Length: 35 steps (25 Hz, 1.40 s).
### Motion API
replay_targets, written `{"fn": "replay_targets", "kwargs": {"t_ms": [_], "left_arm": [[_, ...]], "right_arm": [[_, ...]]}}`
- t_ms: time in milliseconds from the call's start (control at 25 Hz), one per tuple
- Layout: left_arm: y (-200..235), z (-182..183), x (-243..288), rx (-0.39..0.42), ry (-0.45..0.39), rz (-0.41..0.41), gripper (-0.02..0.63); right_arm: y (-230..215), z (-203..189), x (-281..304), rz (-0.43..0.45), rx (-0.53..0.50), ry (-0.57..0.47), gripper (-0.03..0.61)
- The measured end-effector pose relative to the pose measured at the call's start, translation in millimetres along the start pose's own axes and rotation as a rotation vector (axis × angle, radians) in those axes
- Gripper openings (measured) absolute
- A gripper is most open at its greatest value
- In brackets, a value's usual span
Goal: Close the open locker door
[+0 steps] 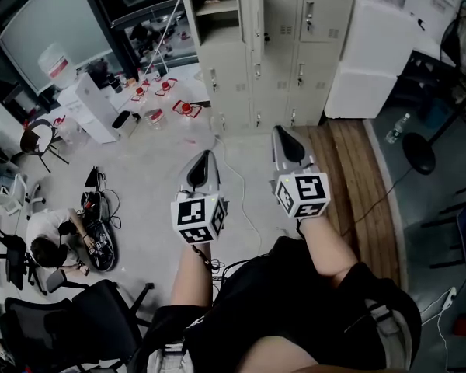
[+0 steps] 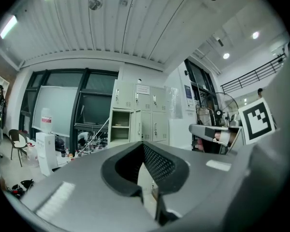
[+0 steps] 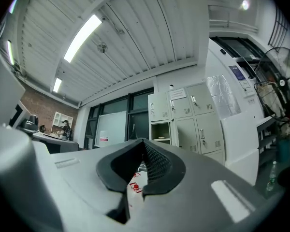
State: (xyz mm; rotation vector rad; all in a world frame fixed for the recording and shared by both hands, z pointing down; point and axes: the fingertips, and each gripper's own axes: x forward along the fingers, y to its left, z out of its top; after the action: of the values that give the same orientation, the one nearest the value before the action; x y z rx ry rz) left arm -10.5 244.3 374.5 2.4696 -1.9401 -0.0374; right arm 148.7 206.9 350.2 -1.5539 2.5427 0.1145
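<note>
A bank of beige lockers (image 1: 276,45) stands across the room ahead. Its top-left compartment (image 1: 217,6) is open, showing a shelf, and its door (image 1: 254,14) swings out edge-on. Both grippers are held out low, well short of the lockers. My left gripper (image 1: 206,155) is shut with nothing in it; my right gripper (image 1: 282,130) is shut and empty too. In the left gripper view the closed tips (image 2: 142,144) point toward the open compartment (image 2: 120,124). The right gripper view shows the closed tips (image 3: 143,141) below the open compartment (image 3: 160,132) and its door (image 3: 173,128).
A white cabinet (image 1: 373,53) stands right of the lockers. On the floor are a water bottle (image 1: 396,128), a fan base (image 1: 419,155) and a white cable (image 1: 245,200). A water dispenser (image 1: 97,103), red-and-white items (image 1: 165,99), a seated person (image 1: 50,243) and office chairs (image 1: 70,317) are at left.
</note>
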Motion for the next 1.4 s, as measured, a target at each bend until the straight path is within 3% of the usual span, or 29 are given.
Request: {"fn": "replay_targets", "kwargs": {"t_ms": [280,560,880,1400], "left_arm": [[7,-8,19,0.003,0.001,-0.009,0.000],[20,-19,79,0.027,0.018,-0.012,0.000],[51,-14,197,0.035,0.025,-0.001,0.000],[74,14,400,0.034,0.008,-0.012,0.000]], "right_arm": [[-9,-10,19,-0.013,-0.003,-0.002,0.011],[-42,-31,73,-0.024,0.027,-0.002,0.011],[-96,-50,187,-0.015,0.045,0.009,0.011],[-193,-46,353,0.014,0.011,0.010,0.011]]}}
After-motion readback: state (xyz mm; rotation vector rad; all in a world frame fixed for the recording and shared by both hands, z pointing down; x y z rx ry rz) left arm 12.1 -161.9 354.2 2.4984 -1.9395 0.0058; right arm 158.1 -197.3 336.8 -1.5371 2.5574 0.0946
